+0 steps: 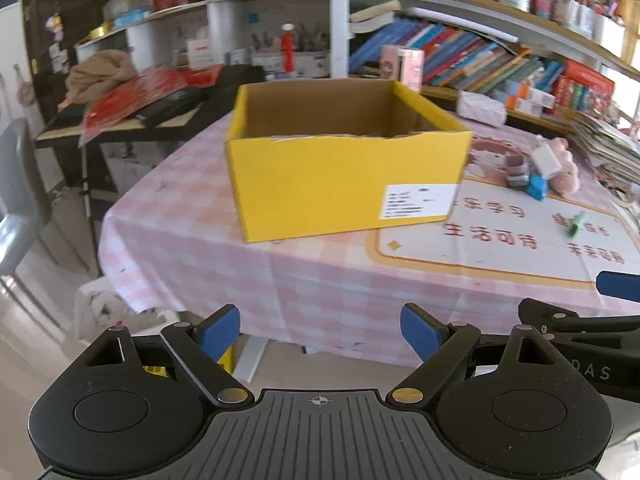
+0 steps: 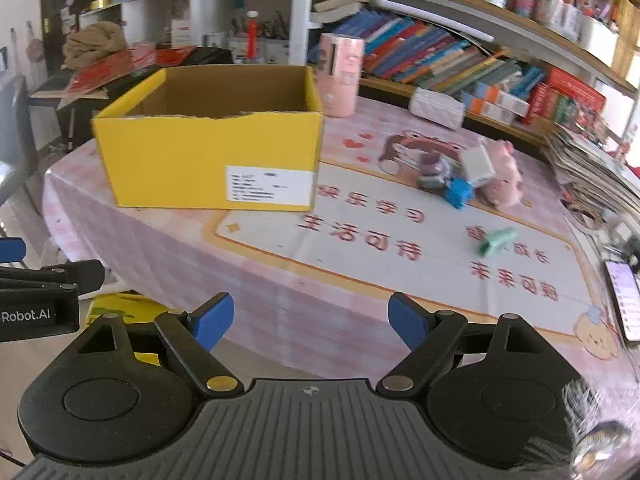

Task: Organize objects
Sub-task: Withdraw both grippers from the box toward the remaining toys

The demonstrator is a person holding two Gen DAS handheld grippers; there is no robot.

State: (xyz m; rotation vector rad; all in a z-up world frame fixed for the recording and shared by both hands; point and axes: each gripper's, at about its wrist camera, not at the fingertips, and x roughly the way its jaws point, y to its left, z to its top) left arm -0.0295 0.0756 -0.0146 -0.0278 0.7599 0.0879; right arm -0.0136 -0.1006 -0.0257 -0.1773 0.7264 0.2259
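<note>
- The left gripper (image 1: 320, 330) is held off the near edge of the table (image 1: 192, 236), above the floor; its blue pads (image 1: 221, 330) stand wide apart and nothing is between them.
- The yellow cardboard box (image 1: 340, 184) stands on the pink checked cloth at the left part of the table, with its top open and a white label (image 1: 420, 201) on its near side. Its inside, as far as it shows, is bare brown cardboard.
- Right of the box lies a printed mat (image 2: 400, 240) with red characters.
- At the far side of the mat a small heap of things lies close together: a blue toy (image 2: 459, 194), a white block (image 2: 478, 166), a pink plush (image 2: 505, 184) and some grey-purple pieces (image 2: 434, 174) that are too blurred to name.
- Nearer and more to the right, a green item (image 2: 496, 241) lies alone on the mat, well apart from the heap.
- A pink cylinder (image 2: 341, 76) stands just behind the far right corner of the box.
- A phone (image 2: 625, 300) lies at the right edge of the table.
- The right gripper (image 2: 310, 322) is also off the near edge, its pads spread wide and holding nothing.
- Bookshelves (image 2: 460, 60) fill the far wall.
</note>
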